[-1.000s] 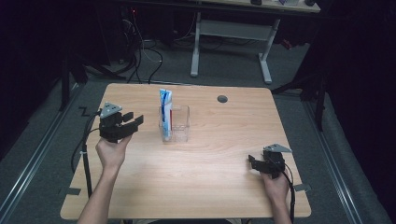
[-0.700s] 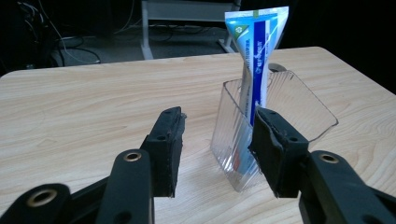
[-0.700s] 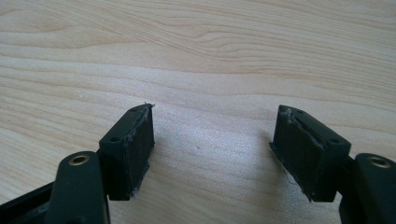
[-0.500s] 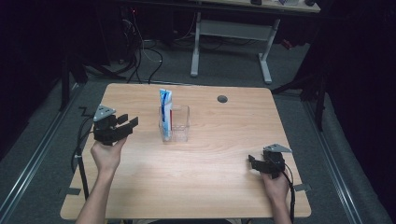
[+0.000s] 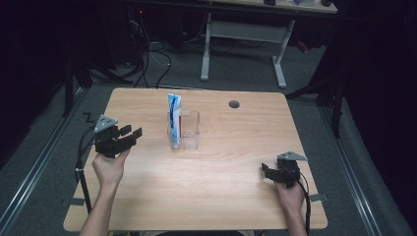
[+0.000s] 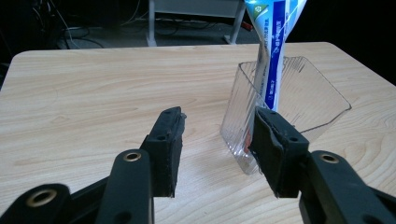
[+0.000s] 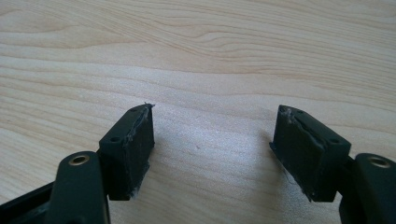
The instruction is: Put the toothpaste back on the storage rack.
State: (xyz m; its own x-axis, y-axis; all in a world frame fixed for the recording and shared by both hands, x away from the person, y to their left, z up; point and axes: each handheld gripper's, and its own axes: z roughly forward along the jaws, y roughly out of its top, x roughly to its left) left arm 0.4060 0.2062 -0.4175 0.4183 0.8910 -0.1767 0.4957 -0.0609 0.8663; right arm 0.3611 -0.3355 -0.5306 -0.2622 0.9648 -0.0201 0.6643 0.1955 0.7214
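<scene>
Holding your left tool (image 5: 129, 136) at the left of the frame, you keep its jaws part open with nothing between them, aimed at the clear plastic holder (image 5: 189, 133) mid-table (image 5: 147, 196). The blue-and-white tube (image 5: 174, 115) stands upright inside, leaning on its left wall. It looks light, soft and slick; pinch it near the flat top. At lower right, your right tool (image 5: 266, 171) rests wide and empty.

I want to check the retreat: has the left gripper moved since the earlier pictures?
Yes. In the high view the left gripper has drawn away from the clear container, toward the table's left edge, jaws open and empty.
</scene>
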